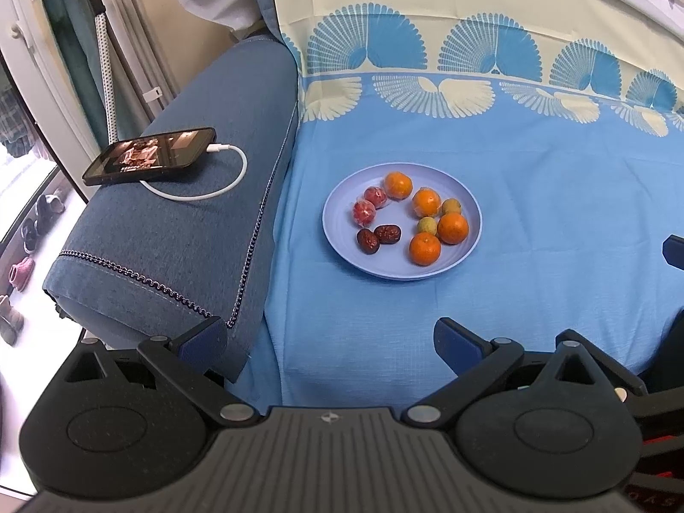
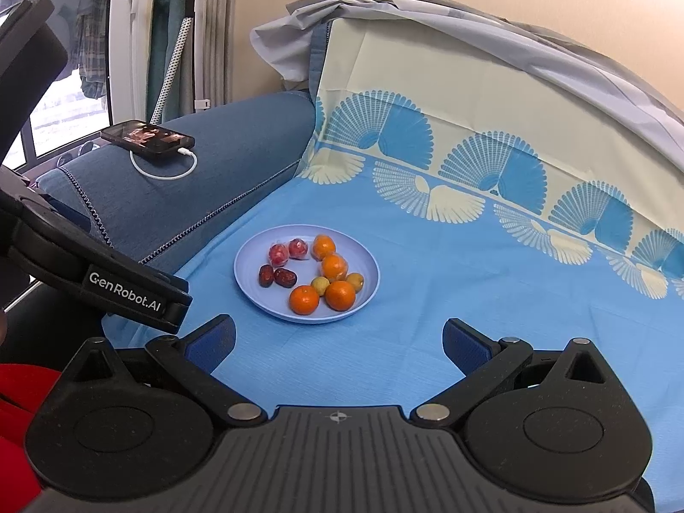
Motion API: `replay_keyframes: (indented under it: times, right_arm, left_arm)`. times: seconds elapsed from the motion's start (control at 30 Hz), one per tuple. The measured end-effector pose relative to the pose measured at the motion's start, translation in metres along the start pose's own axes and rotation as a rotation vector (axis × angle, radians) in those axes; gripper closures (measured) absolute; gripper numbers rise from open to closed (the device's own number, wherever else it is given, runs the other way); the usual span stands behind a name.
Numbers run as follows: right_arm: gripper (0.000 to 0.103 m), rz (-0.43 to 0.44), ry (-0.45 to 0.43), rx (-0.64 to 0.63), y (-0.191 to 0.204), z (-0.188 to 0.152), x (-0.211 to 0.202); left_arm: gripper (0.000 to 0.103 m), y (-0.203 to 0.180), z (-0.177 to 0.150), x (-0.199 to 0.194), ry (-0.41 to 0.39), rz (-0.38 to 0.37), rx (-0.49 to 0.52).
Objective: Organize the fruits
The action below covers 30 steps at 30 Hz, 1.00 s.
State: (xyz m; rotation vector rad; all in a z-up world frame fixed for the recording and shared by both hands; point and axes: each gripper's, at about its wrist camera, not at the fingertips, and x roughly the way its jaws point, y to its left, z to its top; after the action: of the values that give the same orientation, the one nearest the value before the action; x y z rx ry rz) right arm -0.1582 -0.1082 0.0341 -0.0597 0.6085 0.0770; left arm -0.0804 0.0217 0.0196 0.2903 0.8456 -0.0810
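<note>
A lilac plate (image 1: pixel 337 231) (image 2: pixel 248 286) sits on the blue cloth and holds the fruit. On it lie several oranges (image 1: pixel 425 249) (image 2: pixel 304 299), two small yellow-green fruits (image 1: pixel 427 225) (image 2: pixel 320 285), two wrapped red fruits (image 1: pixel 364 212) (image 2: pixel 278 254) and two dark red dates (image 1: pixel 387 233) (image 2: pixel 284 277). My left gripper (image 1: pixel 331 344) is open and empty, held back from the plate's near side. My right gripper (image 2: pixel 340 344) is open and empty, just short of the plate's near rim. The left gripper's body (image 2: pixel 124 290) shows at the left of the right wrist view.
A blue sofa armrest (image 1: pixel 179 231) (image 2: pixel 222 171) lies left of the plate, with a phone (image 1: pixel 149 156) (image 2: pixel 147 139) and its white charging cable (image 1: pixel 222 171) on top. The patterned cloth (image 1: pixel 534 171) rises up the backrest behind. Shoes (image 1: pixel 21 273) lie on the floor at far left.
</note>
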Motion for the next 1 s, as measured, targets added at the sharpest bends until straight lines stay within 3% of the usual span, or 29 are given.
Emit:
replay_keyframes:
  times: [1.0]
  right_arm:
    - [0.001, 0.008, 0.002, 0.003, 0.0015, -0.0015, 0.0020]
  left_arm:
    - [0.000, 0.0006, -0.0001, 0.0013, 0.004, 0.013, 0.006]
